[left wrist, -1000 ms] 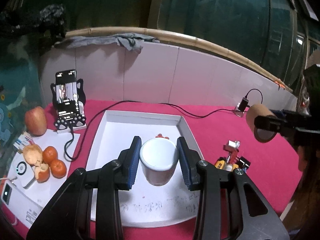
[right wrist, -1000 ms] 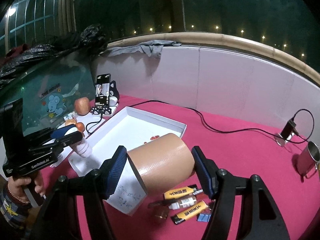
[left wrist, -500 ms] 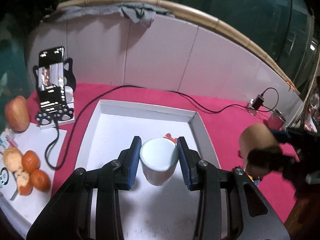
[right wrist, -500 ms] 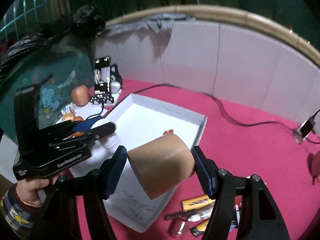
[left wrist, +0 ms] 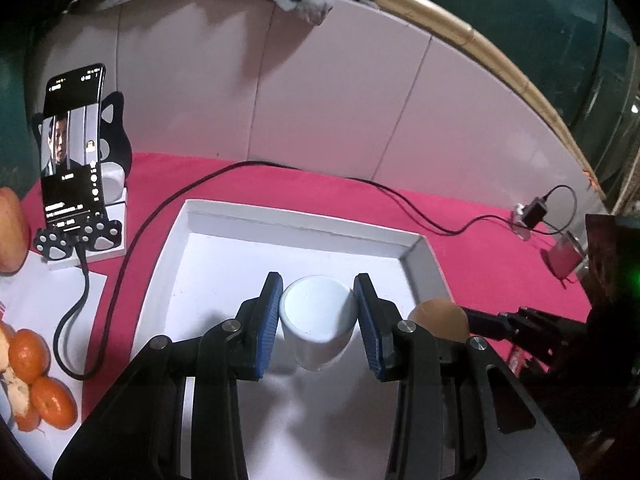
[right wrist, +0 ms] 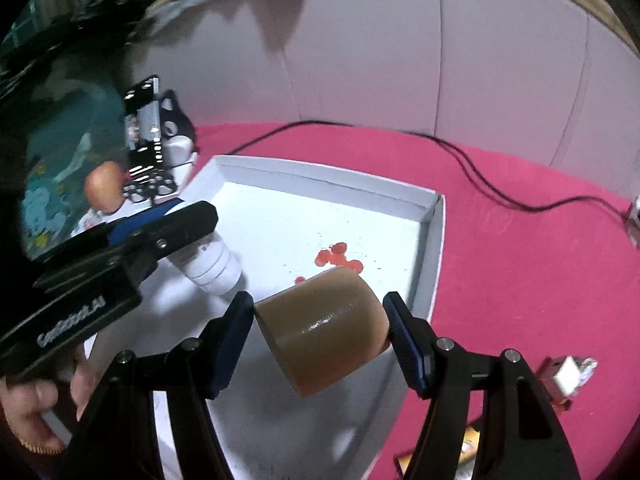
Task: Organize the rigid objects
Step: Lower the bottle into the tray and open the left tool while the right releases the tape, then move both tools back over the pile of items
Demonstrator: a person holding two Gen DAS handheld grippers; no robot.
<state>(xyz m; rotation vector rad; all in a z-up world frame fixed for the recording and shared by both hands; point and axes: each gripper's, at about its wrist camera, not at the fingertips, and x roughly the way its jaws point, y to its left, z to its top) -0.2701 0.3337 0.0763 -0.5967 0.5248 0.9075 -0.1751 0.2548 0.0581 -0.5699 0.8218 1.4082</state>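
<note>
My left gripper (left wrist: 317,316) is shut on a white plastic jar (left wrist: 318,322) and holds it low over the floor of the white tray (left wrist: 304,224). The jar also shows in the right wrist view (right wrist: 212,268), close above or on the tray floor (right wrist: 280,216). My right gripper (right wrist: 322,336) is shut on a brown tape roll (right wrist: 326,336), held tilted over the tray's right side. The roll shows in the left wrist view (left wrist: 438,318) at the tray's right wall.
A phone on a cat-shaped stand (left wrist: 74,152) and its black cable (left wrist: 280,170) lie on the red cloth behind the tray. An apple (right wrist: 105,186) and oranges (left wrist: 40,376) sit at the left. A metal cup (left wrist: 566,256) and small items (right wrist: 566,374) are at the right.
Both grippers have moved forward and down over the tray. The jar went from hanging above the tray's front to low inside it. The tape roll came in from the right over the tray's right side.
</note>
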